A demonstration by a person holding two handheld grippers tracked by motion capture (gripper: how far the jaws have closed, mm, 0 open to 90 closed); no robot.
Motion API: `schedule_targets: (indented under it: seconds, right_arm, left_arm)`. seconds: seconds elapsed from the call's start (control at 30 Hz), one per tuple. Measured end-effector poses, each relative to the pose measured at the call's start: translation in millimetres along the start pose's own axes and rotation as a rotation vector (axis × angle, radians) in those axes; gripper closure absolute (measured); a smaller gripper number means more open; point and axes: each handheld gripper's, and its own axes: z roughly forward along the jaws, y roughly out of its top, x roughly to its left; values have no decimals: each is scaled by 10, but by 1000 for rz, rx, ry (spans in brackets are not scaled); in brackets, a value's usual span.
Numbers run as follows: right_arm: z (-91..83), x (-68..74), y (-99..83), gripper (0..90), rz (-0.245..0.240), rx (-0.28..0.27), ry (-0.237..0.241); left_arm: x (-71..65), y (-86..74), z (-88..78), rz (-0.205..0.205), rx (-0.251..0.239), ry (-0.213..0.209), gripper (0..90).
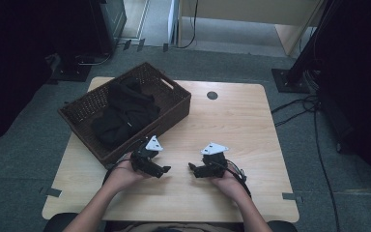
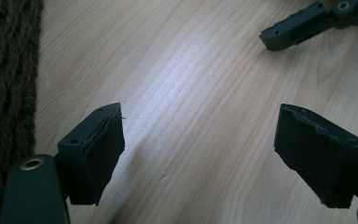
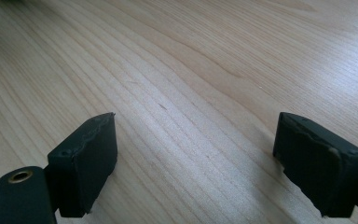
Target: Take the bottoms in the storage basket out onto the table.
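A: Wood-grain table [image 1: 232, 121], item one: pale top, bare along the near half where I work. Anything larger?

B: No. Item two?

A: Wicker basket [image 1: 176, 94], dark brown, rectangular, set askew on the far-left part of the table, its long axis running from near-left to far-right. Its near wall stands just beyond my left gripper [image 1: 163, 170]; in the left gripper view the weave fills the left edge.

B: Contents?

A: Item three: black garment [image 1: 125, 113], crumpled, lying wholly inside the basket, stretched roughly along the basket's length. It lies ahead and to the left of both pairs of jaws. My left hand [image 1: 123, 174] is the nearer; my right hand [image 1: 227, 179] sits well apart from the basket.

B: And the smallest entries?

A: Left gripper again [image 2: 200, 144]: jaws wide apart, nothing between them but bare wood, touching nothing I can see. Right gripper [image 3: 193, 154]: likewise spread wide, empty, over bare table. In the high view the right gripper [image 1: 192, 169] points inward at its twin. I judge the reach falls to the left, up over the basket's near wall.
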Motion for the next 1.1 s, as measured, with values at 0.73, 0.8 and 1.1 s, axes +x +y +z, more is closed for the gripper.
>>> schedule_targets:
  seconds: [0.73,0.8,1.1]
  right_arm:
    - [1,1,0,136,-2,-1,2]
    - [1,1,0,137,-2,-1,3]
    - [1,2,0,137,-3,-1,2]
  left_arm:
    - [1,169,-382,-5,18,9,160]
    - [7,202,-453,-10,6,7,160]
    - [74,352,-741,2,-11,4,168]
